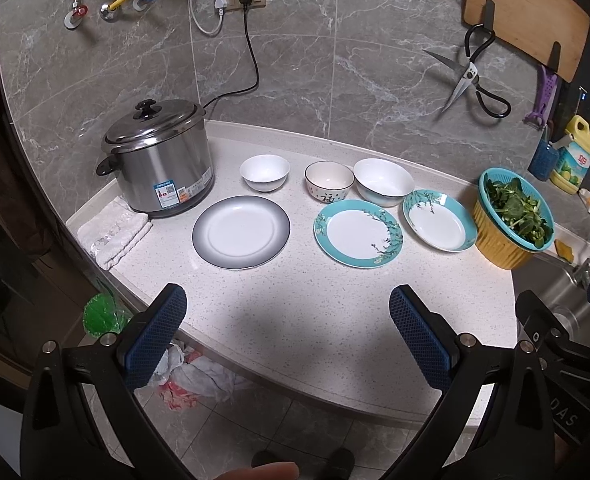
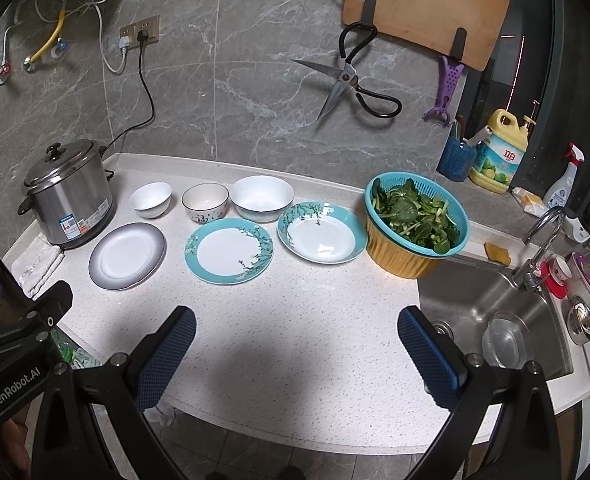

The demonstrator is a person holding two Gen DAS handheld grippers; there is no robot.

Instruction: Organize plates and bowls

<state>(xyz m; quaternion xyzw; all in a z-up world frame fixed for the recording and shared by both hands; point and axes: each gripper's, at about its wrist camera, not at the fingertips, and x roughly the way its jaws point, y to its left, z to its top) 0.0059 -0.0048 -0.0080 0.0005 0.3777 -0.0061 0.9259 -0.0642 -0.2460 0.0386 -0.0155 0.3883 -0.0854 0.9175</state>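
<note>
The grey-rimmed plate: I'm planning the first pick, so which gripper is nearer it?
Left. The left gripper faces the grey-rimmed plate almost directly; the right gripper sits further right, the plate off to its left.

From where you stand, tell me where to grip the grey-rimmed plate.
Grip the grey-rimmed plate by its near rim, coming in low from the counter's front edge. It lies flat with its raised lip free; the rice cooker crowds the far left. The left gripper is open and nearest.

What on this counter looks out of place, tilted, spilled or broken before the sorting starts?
Nothing is spilled or broken. The three bowls, such as the white bowl, stand upright, apart. The only overlap: the deep teal dish has its rim tucked under the colander of greens. Both tongs are open and empty.
</note>
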